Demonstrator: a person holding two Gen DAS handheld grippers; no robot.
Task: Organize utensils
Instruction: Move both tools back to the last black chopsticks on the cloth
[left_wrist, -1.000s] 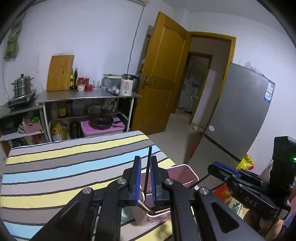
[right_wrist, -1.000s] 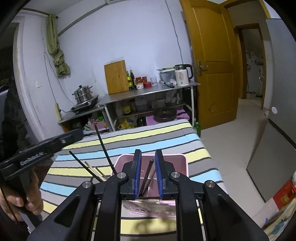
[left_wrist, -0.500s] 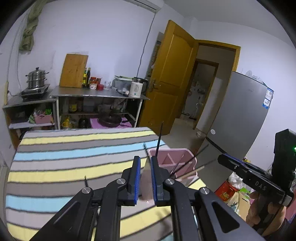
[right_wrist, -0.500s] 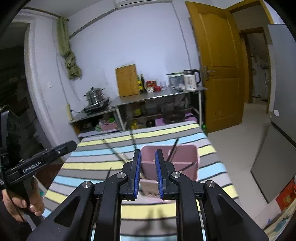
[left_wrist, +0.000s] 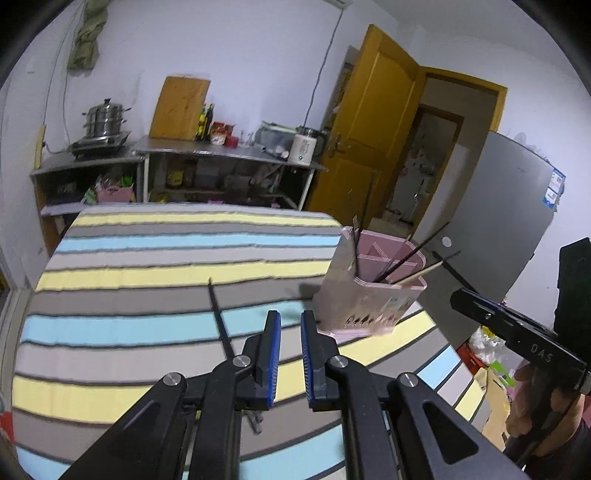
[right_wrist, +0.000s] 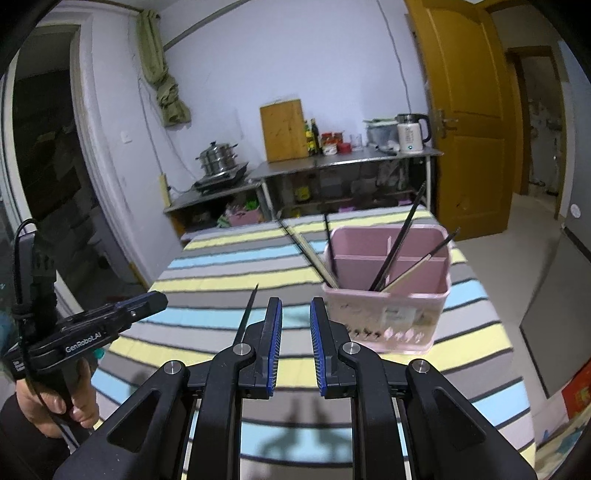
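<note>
While both grippers hover low over the striped tablecloth (left_wrist: 147, 266), the room opens up behind them — bands of yellow, blue and grey run across the table. Near its right edge stands the pink utensil caddy (right_wrist: 388, 314), upright, divided into compartments, with dark chopsticks (right_wrist: 402, 236) and a pale wooden one leaning out of it. A lone black chopstick (left_wrist: 219, 317) lies flat on the cloth, well apart from the caddy and just left of the left gripper (left_wrist: 290, 354). That gripper's blue pads are drawn nearly together with only a narrow slit between them and nothing in it. The right gripper (right_wrist: 295, 350) shows a somewhat wider gap between its pads, also empty — neither touches the caddy. Each is held by a person's hand (right_wrist: 55, 398) on a pistol-style handle. Against the far white wall, a steel shelf unit (right_wrist: 343, 162) carries a wooden cutting board (right_wrist: 282, 131), bottles, jars and a white kettle (right_wrist: 410, 134); a stacked steamer pot (left_wrist: 103, 116) sits on a lower stand. An orange-brown door (left_wrist: 365, 122) stands open, and a grey refrigerator (left_wrist: 509, 206) fills the right side.
</note>
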